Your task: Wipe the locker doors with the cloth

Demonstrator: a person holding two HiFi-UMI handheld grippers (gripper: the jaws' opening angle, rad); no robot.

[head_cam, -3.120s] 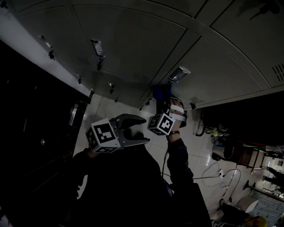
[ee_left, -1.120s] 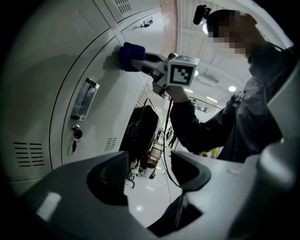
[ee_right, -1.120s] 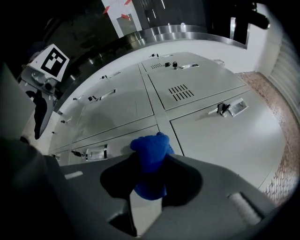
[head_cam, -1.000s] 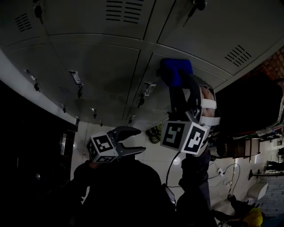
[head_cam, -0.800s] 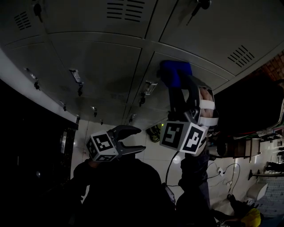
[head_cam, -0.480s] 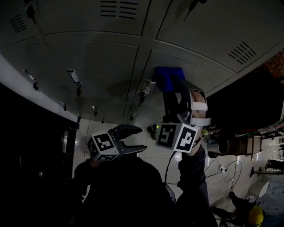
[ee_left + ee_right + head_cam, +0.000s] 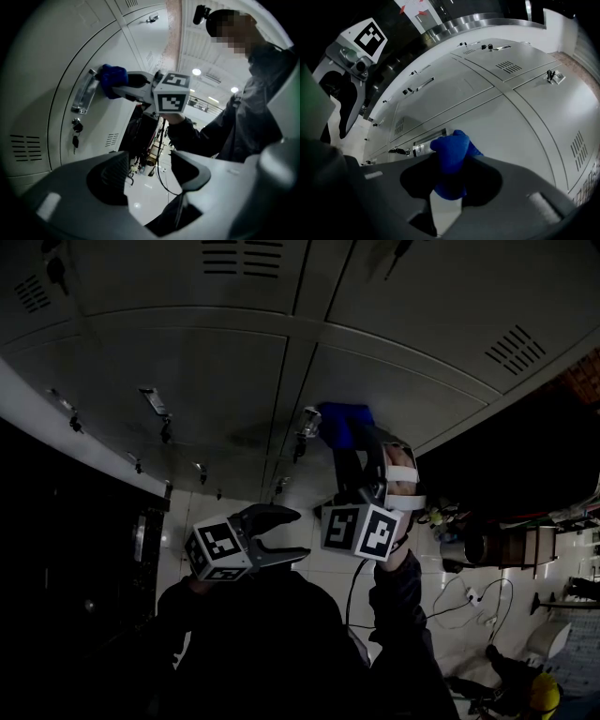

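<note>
Our right gripper is clamped on the blue cloth, which presses on a locker door just beside its handle — the left gripper hangs low, jaws apart, holding nothing. Risk, as we judge it: the wad snags on the handle or the key and pulls free of the jaws

1. The locker doors fill the head view from 9 through 12 to 3 o'clock, and the floor lies toward 6.
2. The cloth sits between the jaws of the right gripper, against a door near the view's centre.
3. A handle is just beside the cloth at its 9 o'clock. In the left gripper view, a key hangs at the handle's 6 o'clock.
4. The left gripper is at the right gripper's 8 o'clock, apart from the doors, with nothing between its jaws.
</note>
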